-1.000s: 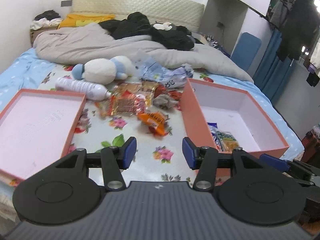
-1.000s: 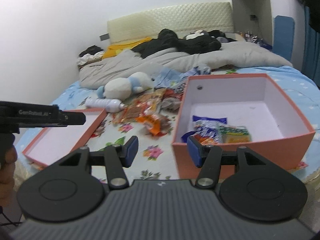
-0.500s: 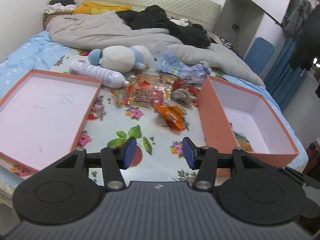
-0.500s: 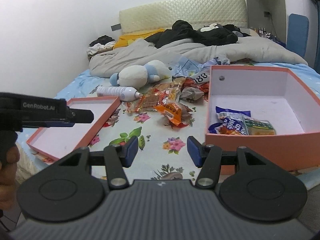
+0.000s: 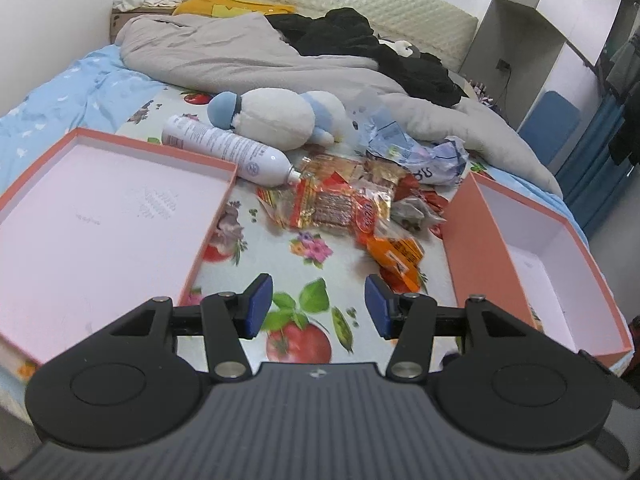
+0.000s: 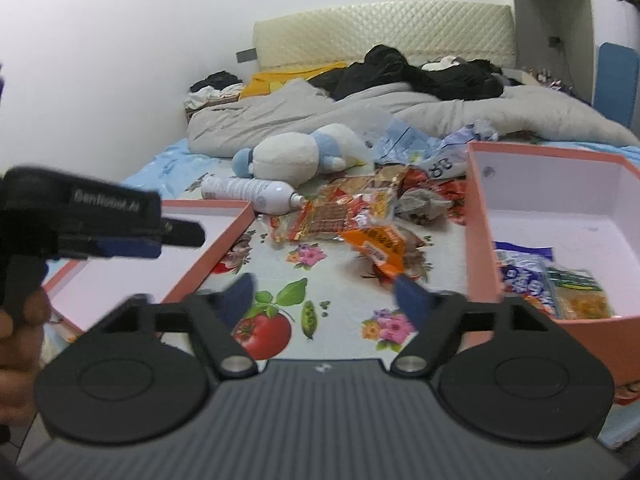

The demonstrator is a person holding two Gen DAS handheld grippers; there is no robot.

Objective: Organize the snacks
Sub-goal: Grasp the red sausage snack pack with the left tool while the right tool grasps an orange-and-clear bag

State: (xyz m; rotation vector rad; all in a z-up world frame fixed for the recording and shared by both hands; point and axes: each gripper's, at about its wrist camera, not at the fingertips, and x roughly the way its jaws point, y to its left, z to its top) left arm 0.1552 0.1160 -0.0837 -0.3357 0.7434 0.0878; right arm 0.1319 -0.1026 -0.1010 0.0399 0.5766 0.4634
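A pile of snack packets (image 5: 340, 204) (image 6: 352, 208) lies on the flowered sheet between two orange boxes. An orange packet (image 5: 396, 254) (image 6: 376, 244) is the nearest of the pile. The deep orange box (image 5: 456, 240) (image 6: 480, 240) on the right holds a blue-white packet (image 6: 528, 276) and a yellow-green one (image 6: 580, 296). The shallow orange tray (image 5: 208, 240) (image 6: 224, 240) on the left has nothing in it. My left gripper (image 5: 318, 306) hangs over the sheet just short of the pile, its jaws opening with nothing between them. My right gripper (image 6: 324, 296) is opening wide, nothing in it, its right fingertip close to the orange packet.
A white spray bottle (image 5: 228, 148), a white-and-blue plush toy (image 5: 276, 116) and a crumpled plastic bag (image 5: 416, 152) lie just behind the pile. A grey duvet (image 5: 240, 52) and dark clothes (image 5: 360, 36) cover the far bed. A hand (image 6: 16, 320) holds the left tool.
Both grippers have moved forward and lower towards the snack pile. The right jaws have spread much wider; the left jaws have widened a little.
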